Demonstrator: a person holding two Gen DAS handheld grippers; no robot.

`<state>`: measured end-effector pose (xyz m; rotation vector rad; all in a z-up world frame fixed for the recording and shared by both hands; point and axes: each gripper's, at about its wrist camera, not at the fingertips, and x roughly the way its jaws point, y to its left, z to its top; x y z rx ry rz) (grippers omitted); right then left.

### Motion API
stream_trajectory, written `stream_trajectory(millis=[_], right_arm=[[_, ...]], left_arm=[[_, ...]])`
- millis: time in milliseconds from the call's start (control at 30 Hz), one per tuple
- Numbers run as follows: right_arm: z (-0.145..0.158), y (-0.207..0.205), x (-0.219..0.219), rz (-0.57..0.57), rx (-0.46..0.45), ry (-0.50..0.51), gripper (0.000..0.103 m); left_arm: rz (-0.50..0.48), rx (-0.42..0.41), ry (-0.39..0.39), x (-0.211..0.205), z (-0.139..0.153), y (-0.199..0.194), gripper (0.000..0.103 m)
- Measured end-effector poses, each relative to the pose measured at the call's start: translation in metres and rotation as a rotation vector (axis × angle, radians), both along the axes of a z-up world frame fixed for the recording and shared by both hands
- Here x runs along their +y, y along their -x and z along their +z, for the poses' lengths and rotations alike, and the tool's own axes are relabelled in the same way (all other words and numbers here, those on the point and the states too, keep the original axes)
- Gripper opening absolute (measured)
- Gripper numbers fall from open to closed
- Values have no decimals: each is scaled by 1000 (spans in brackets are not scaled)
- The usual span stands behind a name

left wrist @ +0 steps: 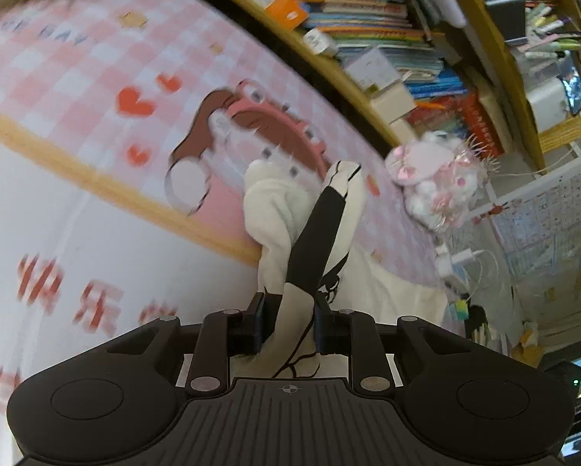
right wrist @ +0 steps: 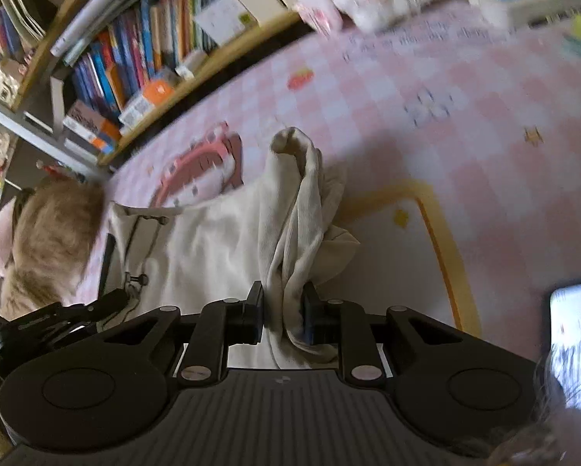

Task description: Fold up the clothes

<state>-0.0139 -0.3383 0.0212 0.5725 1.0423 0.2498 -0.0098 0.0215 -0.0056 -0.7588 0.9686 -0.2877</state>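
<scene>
A cream garment with black trim [left wrist: 278,209] lies on a pink checked bedspread [left wrist: 77,77]. My left gripper [left wrist: 289,324] is shut on a bunched part of it with a black strip, lifted off the bed. In the right wrist view the same cream garment [right wrist: 208,248] spreads leftward, with knot buttons near its collar. My right gripper [right wrist: 282,320] is shut on a ribbed cream fold [right wrist: 298,209] that stands up in front of the jaws. The left gripper [right wrist: 57,318] shows at the lower left of that view.
A wooden bookshelf [left wrist: 387,27] full of books runs along the bed's far side. A pink plush toy [left wrist: 437,178] sits at the bed's edge. A furry brown plush [right wrist: 49,233] lies left of the garment. A lit phone screen [right wrist: 573,334] is at lower right.
</scene>
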Motion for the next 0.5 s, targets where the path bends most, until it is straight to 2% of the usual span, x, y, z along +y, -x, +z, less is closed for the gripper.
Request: stream_trajectory(millis=[100, 233, 367, 500], right_arm=[[-8, 7, -3, -9, 41, -6, 19], [-16, 3, -8, -44, 71, -18, 33], [-20, -2, -7, -45, 69, -16, 40], [-22, -7, -4, -41, 61, -19, 40]], left_arm=[[35, 46, 33, 8, -12, 3, 29], [41, 59, 36, 7, -19, -5, 48], [56, 47, 71, 5, -24, -12, 50], [66, 33, 87, 2, -26, -16, 47]])
